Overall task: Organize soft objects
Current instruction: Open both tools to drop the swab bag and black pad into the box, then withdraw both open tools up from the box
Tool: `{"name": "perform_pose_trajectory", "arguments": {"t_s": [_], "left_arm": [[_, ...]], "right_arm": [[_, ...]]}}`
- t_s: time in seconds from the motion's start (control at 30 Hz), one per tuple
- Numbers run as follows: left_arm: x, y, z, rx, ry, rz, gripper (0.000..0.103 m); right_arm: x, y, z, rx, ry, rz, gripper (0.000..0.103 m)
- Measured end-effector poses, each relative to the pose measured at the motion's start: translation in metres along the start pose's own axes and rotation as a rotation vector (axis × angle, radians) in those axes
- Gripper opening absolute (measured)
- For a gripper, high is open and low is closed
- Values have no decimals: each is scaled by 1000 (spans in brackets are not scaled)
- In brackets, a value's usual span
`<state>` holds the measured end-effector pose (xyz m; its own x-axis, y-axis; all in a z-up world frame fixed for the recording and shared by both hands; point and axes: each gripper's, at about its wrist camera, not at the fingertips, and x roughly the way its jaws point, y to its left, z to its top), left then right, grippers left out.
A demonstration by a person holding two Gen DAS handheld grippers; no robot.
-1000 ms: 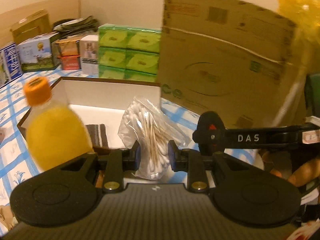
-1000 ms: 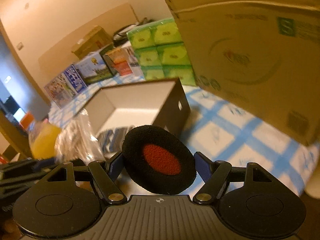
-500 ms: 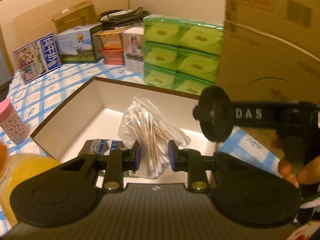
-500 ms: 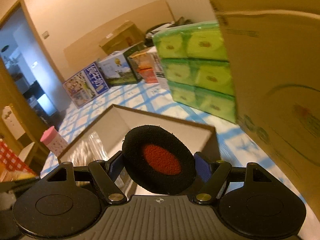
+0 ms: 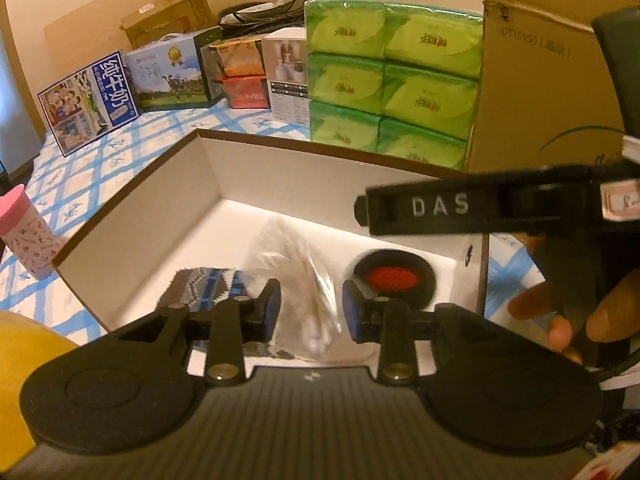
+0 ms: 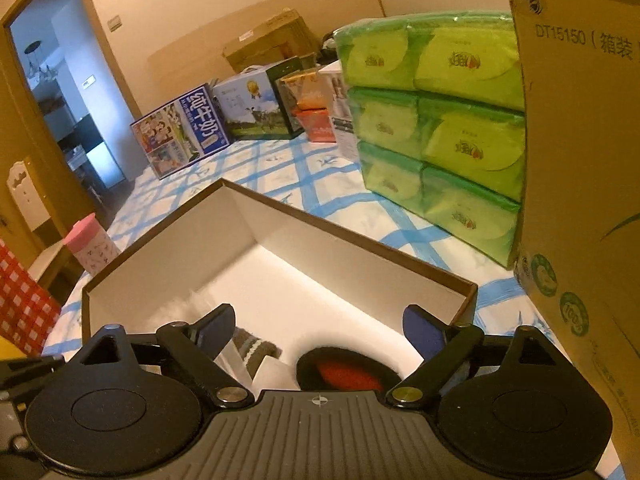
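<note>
An open white box with a brown rim [image 5: 132, 216] [image 6: 352, 240] stands on the checked tablecloth. My left gripper [image 5: 310, 310] is open over the box, with a clear bag of cotton swabs [image 5: 296, 280] blurred between its pads. A black foam ear pad with a red centre [image 5: 392, 278] [image 6: 346, 372] lies on the box floor at the right. A folded patterned cloth [image 5: 202, 286] [image 6: 256, 348] lies at the left. My right gripper [image 6: 320, 326] is open and empty above the ear pad; it shows in the left wrist view [image 5: 480, 208].
A stack of green tissue packs [image 5: 392, 80] [image 6: 436, 128] and a large cardboard box [image 5: 548, 92] [image 6: 584, 160] stand behind the box. Cartons [image 5: 132, 88] line the far edge. A pink cup [image 5: 26, 232] [image 6: 90, 246] stands left. A yellow bottle [image 5: 24, 364] is near.
My left gripper has opened and the bag of swabs is dropping into the box. My right gripper has opened and the ear pad now lies in the box.
</note>
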<state>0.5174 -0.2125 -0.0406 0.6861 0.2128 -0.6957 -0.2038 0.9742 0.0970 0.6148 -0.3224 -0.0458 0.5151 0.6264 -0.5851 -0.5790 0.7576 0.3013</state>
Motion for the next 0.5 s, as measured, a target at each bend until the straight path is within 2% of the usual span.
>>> {"name": "perform_pose_trajectory", "arguments": {"t_s": [0.17, 0.5], "left_arm": [[-3, 0, 0, 1, 0, -24, 38], [-28, -9, -2, 19, -8, -86, 39]], "right_arm": [[-12, -5, 1, 40, -40, -6, 92], [-67, -12, -10, 110, -111, -50, 92]]}}
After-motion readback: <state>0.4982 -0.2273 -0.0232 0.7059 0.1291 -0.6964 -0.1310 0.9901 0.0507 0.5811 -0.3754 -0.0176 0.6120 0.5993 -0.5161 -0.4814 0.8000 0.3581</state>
